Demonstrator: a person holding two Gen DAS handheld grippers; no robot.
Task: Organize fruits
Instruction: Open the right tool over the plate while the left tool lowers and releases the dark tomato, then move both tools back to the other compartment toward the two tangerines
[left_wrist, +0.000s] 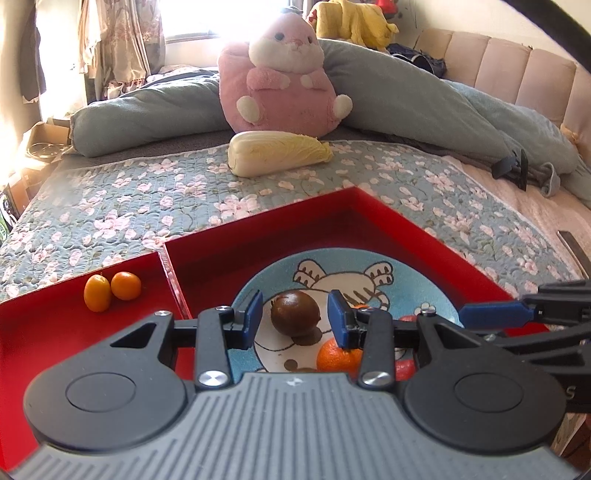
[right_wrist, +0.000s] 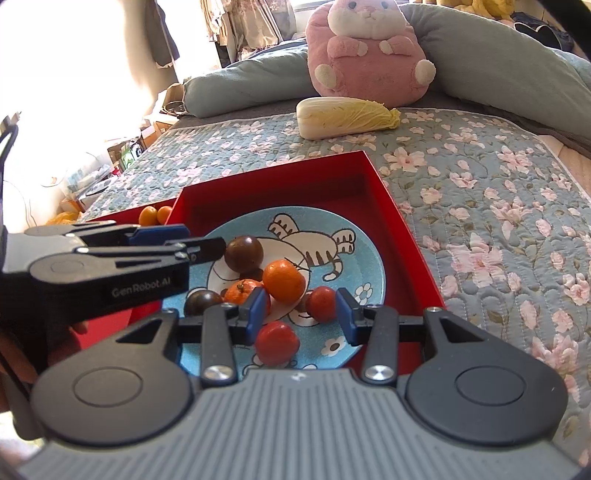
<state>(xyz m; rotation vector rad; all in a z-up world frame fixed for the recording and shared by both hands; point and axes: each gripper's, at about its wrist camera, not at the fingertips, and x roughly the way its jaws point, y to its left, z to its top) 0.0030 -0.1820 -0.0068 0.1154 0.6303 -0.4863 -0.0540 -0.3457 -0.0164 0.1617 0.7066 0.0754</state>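
Both grippers are over the plate (right_wrist: 373, 266), the blue one with the cartoon cat, which sits in the big red tray (right_wrist: 402, 236) on the flowery quilt (right_wrist: 498, 221).

My left gripper (left_wrist: 295, 317) is spread wide with a dark brown tomato (left_wrist: 294, 312) sitting between the fingers. There's a gap on both sides, so I'm not gripping anything, and the tomato looks to be resting on the plate's far-left part. From the right wrist cam that same gripper (right_wrist: 207, 245) comes in side-on from the plate's left, tips right by the tomato (right_wrist: 244, 253).

My right gripper (right_wrist: 301, 314) is also wide open and empty, hanging over the near side of the plate. A red tomato (right_wrist: 322, 303) sits between its fingers, not touching either pad as far as I can tell. Another red one (right_wrist: 277, 342) is on the plate's near edge, just below the left pad.

In the middle of the plate there's a big orange (right_wrist: 283, 281), a smaller one (right_wrist: 242, 291) touching it on the left, and a second dark tomato (right_wrist: 202, 301) at the plate's left rim.

Left of the plate, past the divider, two kumquats (left_wrist: 112, 290) lie touching in the smaller tray section (left_wrist: 55, 332). A cabbage (left_wrist: 279, 152) and pink plush (left_wrist: 284, 81) sit well beyond the plate.
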